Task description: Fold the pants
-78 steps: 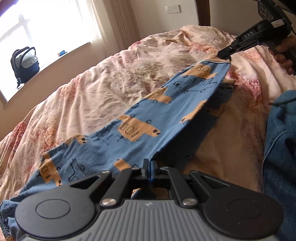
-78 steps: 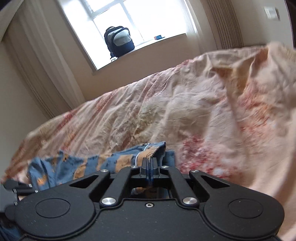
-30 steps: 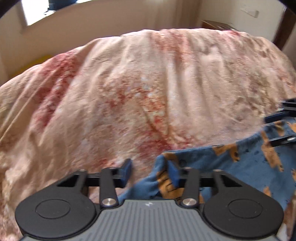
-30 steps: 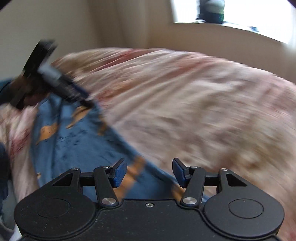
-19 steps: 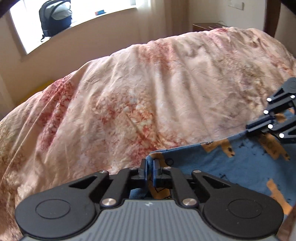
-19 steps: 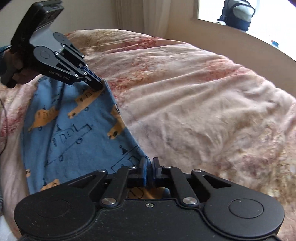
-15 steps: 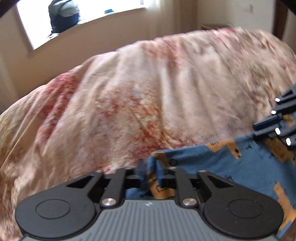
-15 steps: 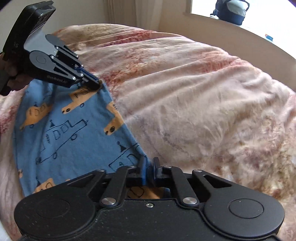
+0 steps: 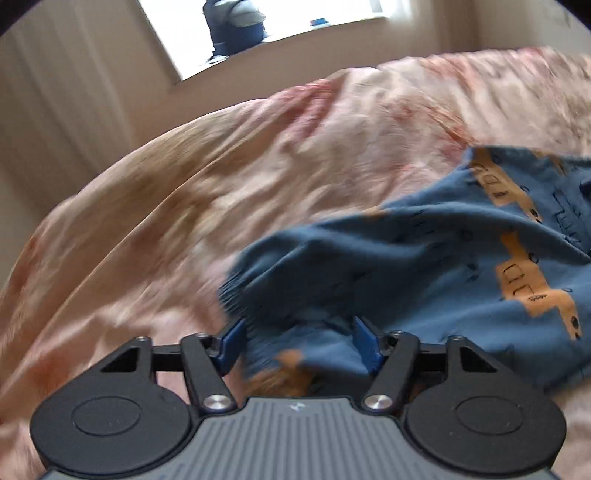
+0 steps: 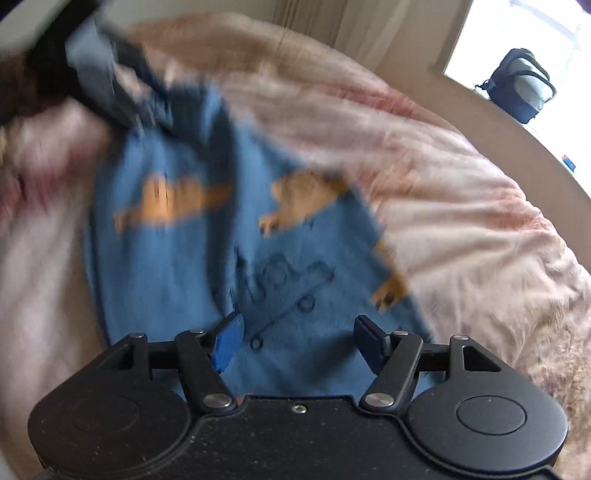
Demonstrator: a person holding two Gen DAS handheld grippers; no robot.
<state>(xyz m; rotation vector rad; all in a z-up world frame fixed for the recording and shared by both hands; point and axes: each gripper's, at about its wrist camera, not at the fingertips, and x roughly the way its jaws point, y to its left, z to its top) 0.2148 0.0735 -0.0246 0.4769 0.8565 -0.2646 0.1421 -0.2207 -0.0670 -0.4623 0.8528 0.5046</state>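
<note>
**Left wrist and right wrist: both jaws wide over the pants**

Left wrist: my left gripper (image 9: 299, 341) stands wide apart, gripping nothing. The blue pants (image 9: 424, 266) lie bunched on the pink bedspread (image 9: 221, 177), from 6 toward 3 o'clock, their ribbed hem between the fingers. A backpack (image 9: 236, 26) sits at 12.

Right wrist: my right gripper (image 10: 299, 341) is wide too. Pants (image 10: 207, 243) run toward 11, blurred.
</note>
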